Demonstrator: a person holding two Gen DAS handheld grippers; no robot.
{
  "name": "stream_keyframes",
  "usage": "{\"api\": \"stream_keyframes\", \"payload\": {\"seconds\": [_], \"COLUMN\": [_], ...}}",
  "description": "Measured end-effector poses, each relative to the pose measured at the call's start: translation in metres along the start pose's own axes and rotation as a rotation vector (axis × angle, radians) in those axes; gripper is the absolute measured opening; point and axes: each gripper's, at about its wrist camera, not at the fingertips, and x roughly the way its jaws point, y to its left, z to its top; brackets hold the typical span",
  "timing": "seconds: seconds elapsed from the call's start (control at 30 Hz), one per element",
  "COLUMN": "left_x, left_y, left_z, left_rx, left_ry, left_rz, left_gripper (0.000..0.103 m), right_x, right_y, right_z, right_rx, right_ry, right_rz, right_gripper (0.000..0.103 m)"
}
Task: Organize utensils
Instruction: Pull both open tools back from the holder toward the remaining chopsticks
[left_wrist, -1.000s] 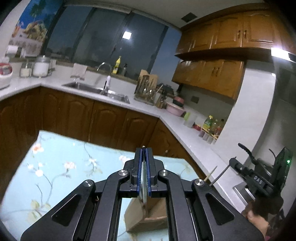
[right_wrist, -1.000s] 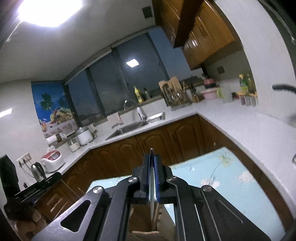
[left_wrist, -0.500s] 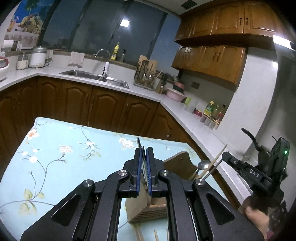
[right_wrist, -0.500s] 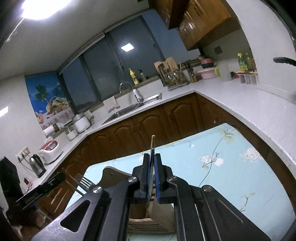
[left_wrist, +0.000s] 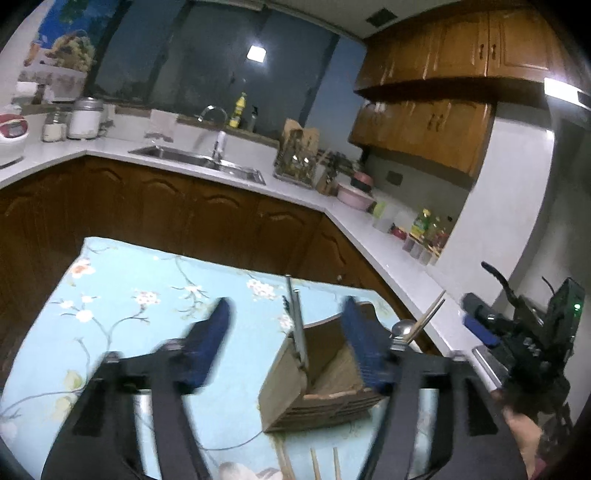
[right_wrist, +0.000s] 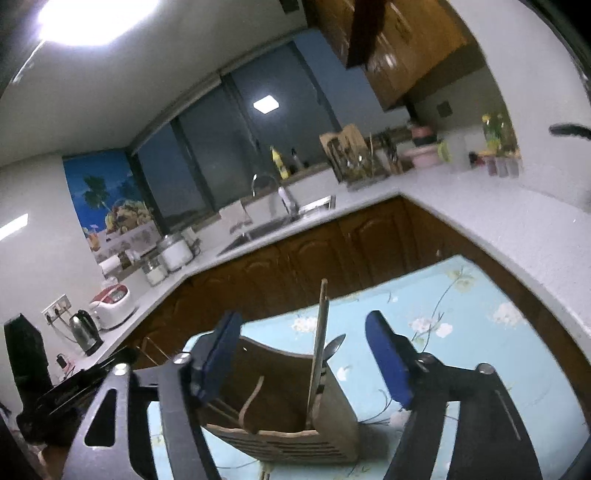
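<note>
Both the left gripper (left_wrist: 284, 343) and the right gripper (right_wrist: 303, 354) are opening their jaws, each letting go one utensil into the wooden holder (left_wrist: 314, 384) on the flowered tablecloth (left_wrist: 129, 314), while some chopsticks (left_wrist: 325, 463) (loose beside the holder) remain to be sorted.

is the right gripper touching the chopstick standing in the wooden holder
Apart. The right wrist view shows the chopstick standing in the wooden holder with clear gaps to both blue pads; the right gripper jaws are opening.
</note>
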Motion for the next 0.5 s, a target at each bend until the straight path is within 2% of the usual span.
{"api": "stream_keyframes", "payload": {"seconds": [0.07,0.1,0.23,0.5], "left_x": [-0.013,-0.020,-0.038,-0.072], "left_y": [0.009,0.014,0.027,0.030], "left_z": [-0.004,-0.007,-0.021,-0.061], "left_rx": [-0.040,-0.061,-0.107,-0.106], "left_ry": [-0.026,-0.032,-0.005,0.035], "left_rz": [0.033,0.030,0.046,0.066], "left_gripper": [0.094,0.094,0.095,0.095], "right_x": [-0.011,-0.017,-0.041,-0.081], "right_y": [0.003,0.004,0.008,0.016], "right_z": [0.001,0.000,-0.009,-0.041], "right_rx": [-0.001,-0.005,-0.019,-0.067], "right_ry": [-0.016,-0.025,-0.033,0.001], "right_rz": [0.008,0.010,-0.001,-0.019], "right_gripper": [0.095,0.096,0.101,0.101]}}
